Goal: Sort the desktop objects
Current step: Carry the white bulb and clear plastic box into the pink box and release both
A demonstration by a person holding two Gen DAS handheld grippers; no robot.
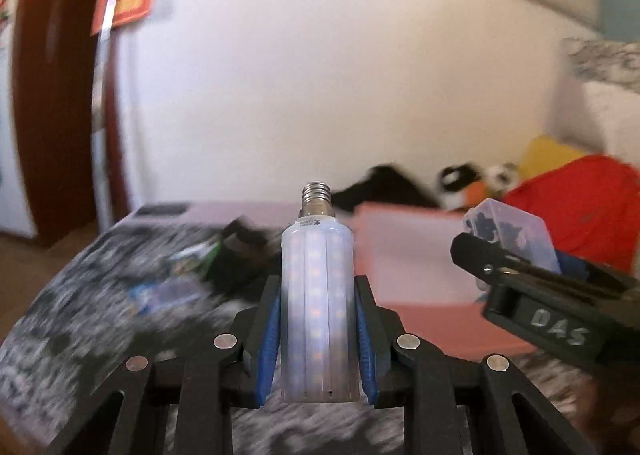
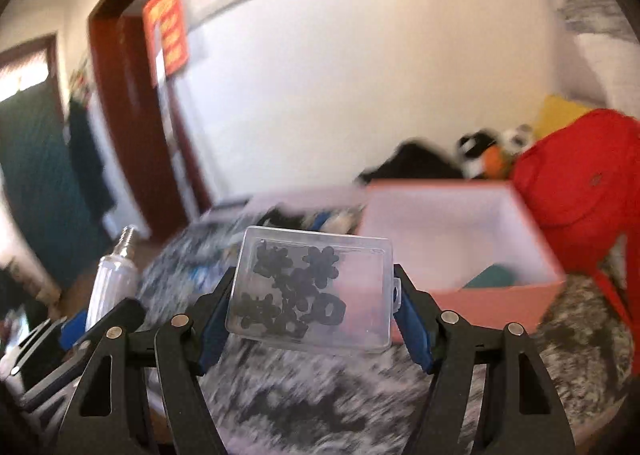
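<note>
left gripper (image 1: 316, 339) is clamped on the bulb (image 1: 317, 287), right gripper (image 2: 316, 315) squeezing the clear case (image 2: 310, 291), both up in front of the pink box (image 2: 472, 299), guessing that's where they get dropped

— Anything legible from where I'm sitting? I make out "DAS" in pale raised letters on the black body of the right gripper (image 1: 520, 251), in the left wrist view.

— I read the same three letters, nothing more on that part.

— I see a small dark print line on the LED bulb (image 1: 317, 295), just under its screw base, but I cannot read it.

— And the red poster (image 2: 167, 31) by the door frame?

— I see yellow blocks of characters on it in both views, too blurred for me to read.
</note>
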